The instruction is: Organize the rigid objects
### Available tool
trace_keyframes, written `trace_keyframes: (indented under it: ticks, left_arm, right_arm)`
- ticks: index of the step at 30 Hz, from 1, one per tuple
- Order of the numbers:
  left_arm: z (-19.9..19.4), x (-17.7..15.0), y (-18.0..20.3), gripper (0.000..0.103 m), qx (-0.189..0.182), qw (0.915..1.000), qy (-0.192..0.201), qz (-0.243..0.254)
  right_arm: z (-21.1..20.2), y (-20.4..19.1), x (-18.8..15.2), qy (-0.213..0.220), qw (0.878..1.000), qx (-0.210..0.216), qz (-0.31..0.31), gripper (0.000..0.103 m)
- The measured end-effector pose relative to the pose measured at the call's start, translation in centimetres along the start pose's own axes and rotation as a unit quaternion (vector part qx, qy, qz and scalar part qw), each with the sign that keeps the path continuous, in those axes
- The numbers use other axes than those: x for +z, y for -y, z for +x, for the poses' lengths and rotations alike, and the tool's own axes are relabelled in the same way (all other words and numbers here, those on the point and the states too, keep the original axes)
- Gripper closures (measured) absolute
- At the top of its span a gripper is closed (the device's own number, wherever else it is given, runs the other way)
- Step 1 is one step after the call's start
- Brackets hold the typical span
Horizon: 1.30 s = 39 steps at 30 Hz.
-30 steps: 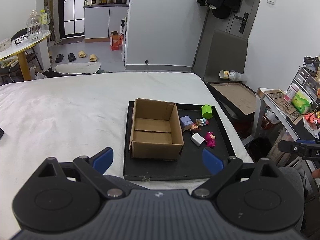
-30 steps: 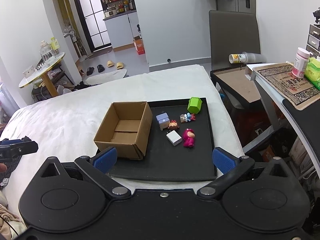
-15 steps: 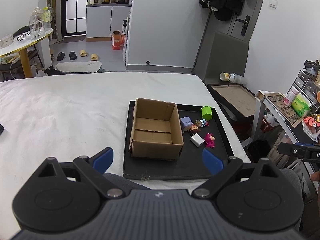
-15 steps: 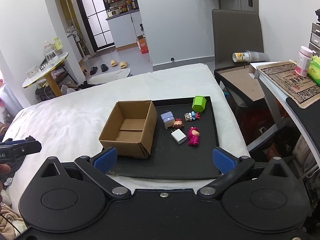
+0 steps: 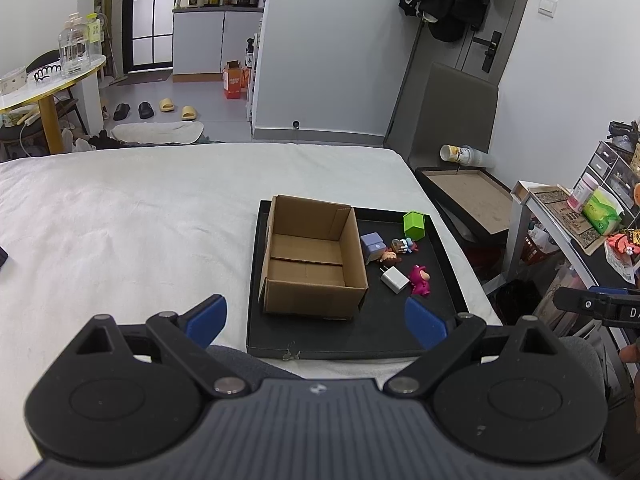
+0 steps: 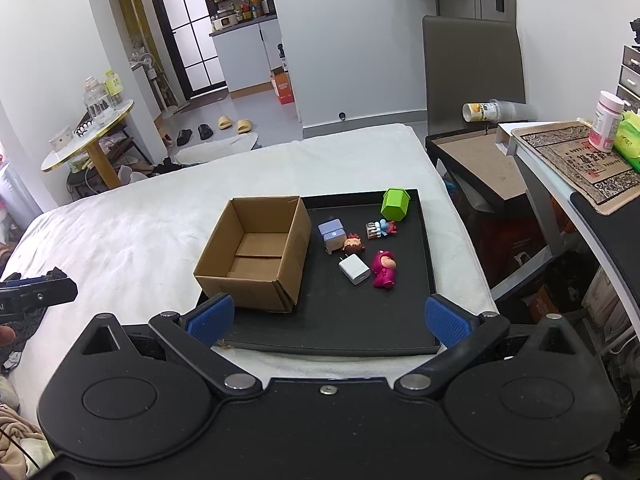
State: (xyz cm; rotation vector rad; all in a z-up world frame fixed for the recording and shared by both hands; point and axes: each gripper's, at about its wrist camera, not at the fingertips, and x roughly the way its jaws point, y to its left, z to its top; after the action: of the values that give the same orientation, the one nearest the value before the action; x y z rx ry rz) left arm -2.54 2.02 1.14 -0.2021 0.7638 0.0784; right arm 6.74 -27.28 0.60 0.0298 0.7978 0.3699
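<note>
The cardboard box (image 6: 256, 252) fills the left part of the black tray (image 6: 426, 264) and blocks that side – the near tray floor is bare, with small toys (image 6: 384, 268) clustered behind it.

Each tool is black plastic. The left gripper (image 5: 316, 320) has a ribbed grey-black body along the bottom of the frame, two round discs, silver rivets and blue fingertips (image 5: 206, 318). The right gripper (image 6: 326, 322) has a smooth black body, a centre screw and textured blue pads (image 6: 442, 322). White lettering at the far right edge is unreadable.
</note>
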Motion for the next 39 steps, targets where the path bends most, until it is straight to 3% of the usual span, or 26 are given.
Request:
trace_keyframes:
  ticks: [25,39]
  left_arm:
    - [1.5,0.7,0.2,0.008,-0.006,0.9999,-0.015,0.006]
    - [5.1,1.5,-0.4,0.008,0.001,0.9991,-0.042,-0.006]
  right_arm:
    - [0.7,0.8,-0.1,0.001,1.000,0.002,0.015,0.000]
    - [3.5,1.3,-0.1,-0.013,1.000,0.004,0.021,0.000]
